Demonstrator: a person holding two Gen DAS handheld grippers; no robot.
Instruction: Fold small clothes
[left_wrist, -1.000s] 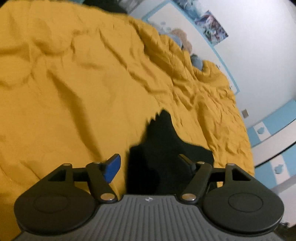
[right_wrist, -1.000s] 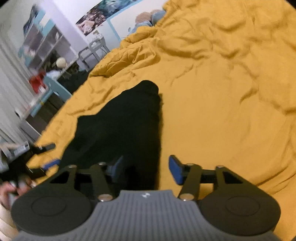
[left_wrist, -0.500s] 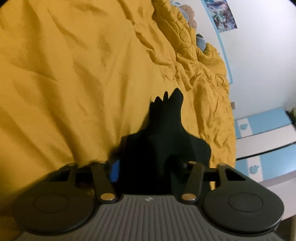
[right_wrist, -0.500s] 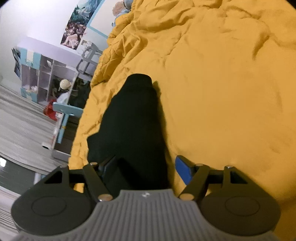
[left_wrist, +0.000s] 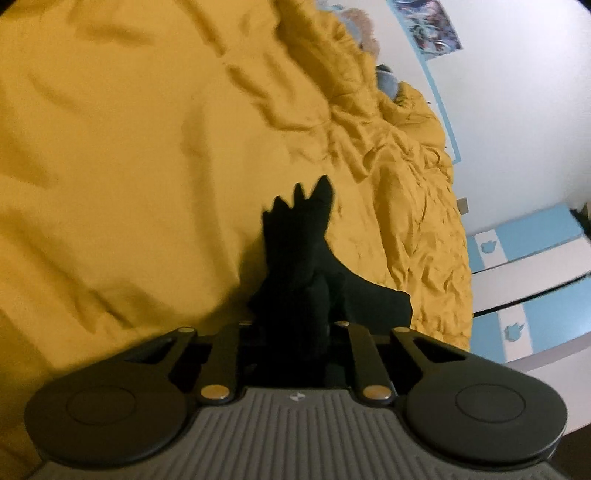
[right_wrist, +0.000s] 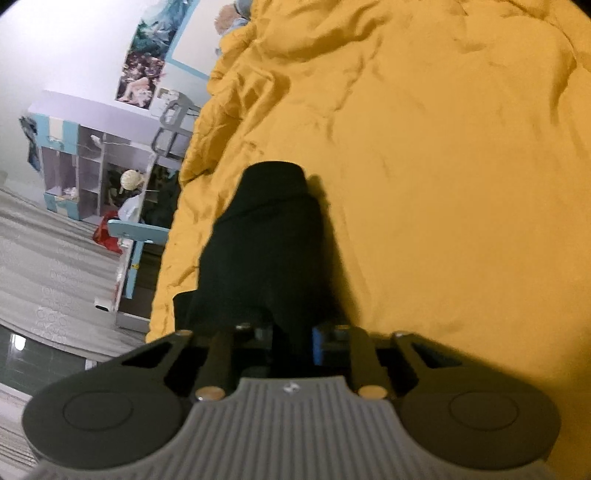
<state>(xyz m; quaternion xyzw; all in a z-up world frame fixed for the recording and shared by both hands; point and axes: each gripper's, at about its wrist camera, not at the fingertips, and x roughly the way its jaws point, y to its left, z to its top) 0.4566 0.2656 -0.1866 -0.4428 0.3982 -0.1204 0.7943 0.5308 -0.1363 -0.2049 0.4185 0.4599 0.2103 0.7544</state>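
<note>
A small black garment (left_wrist: 306, 254) lies on a yellow bedspread (left_wrist: 129, 166) and runs forward from both grippers. My left gripper (left_wrist: 291, 332) is shut on its near edge, which bunches up between the jaws. In the right wrist view the same garment (right_wrist: 269, 236) stretches away to a rounded far end. My right gripper (right_wrist: 291, 338) is shut on its near edge, with one blue pad (right_wrist: 317, 343) showing beside the cloth.
The rumpled yellow bedspread (right_wrist: 443, 184) fills most of both views. The bed's edge drops off beside the garment. A blue and white cabinet (left_wrist: 528, 266) stands past it on one side. Shelves (right_wrist: 81, 162) and a blue chair (right_wrist: 140, 236) stand on the other.
Both grippers were open around the garment's edge a second ago. They have closed on the cloth, which now bunches between the jaws.
</note>
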